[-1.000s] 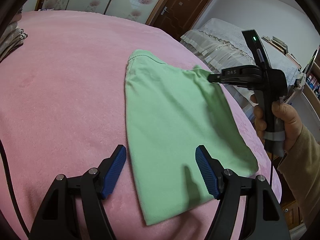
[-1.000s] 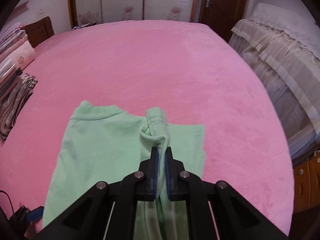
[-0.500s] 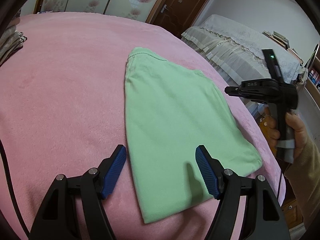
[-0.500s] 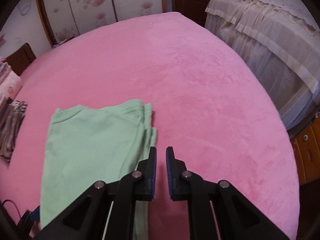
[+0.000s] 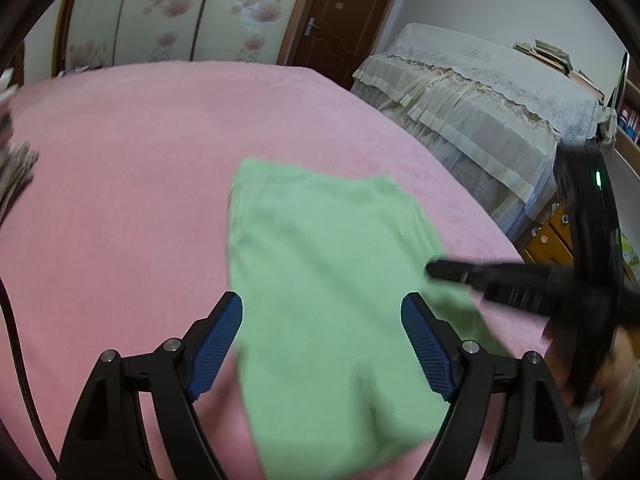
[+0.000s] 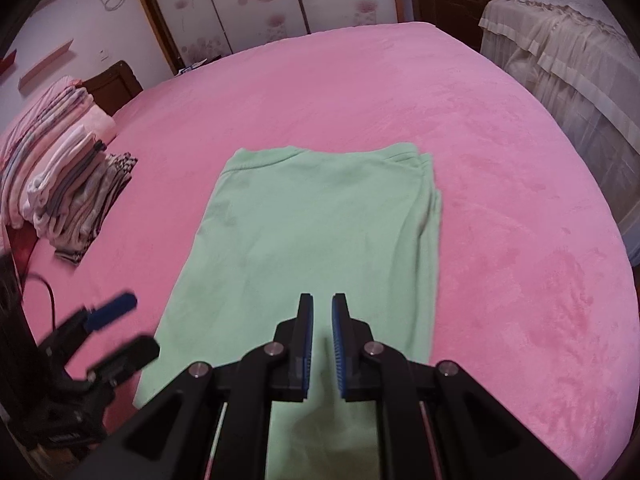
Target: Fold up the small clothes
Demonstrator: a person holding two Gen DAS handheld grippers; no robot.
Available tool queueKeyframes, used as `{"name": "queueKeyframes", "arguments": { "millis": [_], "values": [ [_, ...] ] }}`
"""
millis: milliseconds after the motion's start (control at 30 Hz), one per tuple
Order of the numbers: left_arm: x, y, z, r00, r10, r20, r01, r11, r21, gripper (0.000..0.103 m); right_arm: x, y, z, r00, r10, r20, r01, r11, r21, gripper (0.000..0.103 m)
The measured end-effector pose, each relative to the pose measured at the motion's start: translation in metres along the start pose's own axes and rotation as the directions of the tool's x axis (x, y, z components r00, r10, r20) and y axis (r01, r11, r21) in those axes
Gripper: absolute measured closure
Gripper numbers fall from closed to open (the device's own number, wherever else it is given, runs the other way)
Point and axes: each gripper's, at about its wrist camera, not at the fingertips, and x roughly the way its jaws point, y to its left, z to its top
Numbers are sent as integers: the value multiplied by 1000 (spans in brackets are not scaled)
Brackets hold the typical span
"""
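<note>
Care is needed for the next fold, since the green shirt [image 6: 320, 232] is laid flat on the pink bed [image 6: 500, 160], the left gripper [image 5: 322, 344] is spread wide over its near hem, and the right gripper [image 6: 322, 344] is held slightly parted, empty, so both near corners should be pinched evenly.

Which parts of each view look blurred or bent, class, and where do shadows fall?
Left wrist view: the right gripper and green garment are motion-smeared; the fisheye curves the pink bed. Right wrist view: sharper; the left gripper blurs; a shadow lies on the garment near the right gripper's fingertips.
</note>
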Motion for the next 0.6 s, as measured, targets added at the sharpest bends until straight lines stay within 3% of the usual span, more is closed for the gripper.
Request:
{"name": "queueKeyframes", "arguments": {
  "millis": [133,333,433,500,600],
  "values": [
    [28,-15,35,999,33,1,-33,999,36,19,16,0,13,1000,-8,3,8,1000,18,94],
    [91,-9,63,988,126,-90,-128,992,-14,18,42,-22,38,999,-54,-1,53,997,62,94],
    [111,11,57,962,225,-154,-236,970,-55,18,51,-43,40,996,-87,-20,88,992,94,95],
    [119,31,50,941,277,-192,-300,949,-98,17,54,-56,38,995,-100,-25,102,989,106,102],
    [121,50,41,949,245,-201,-275,951,-141,9,55,-71,30,997,-69,-20,71,989,132,103]
  ]
}}
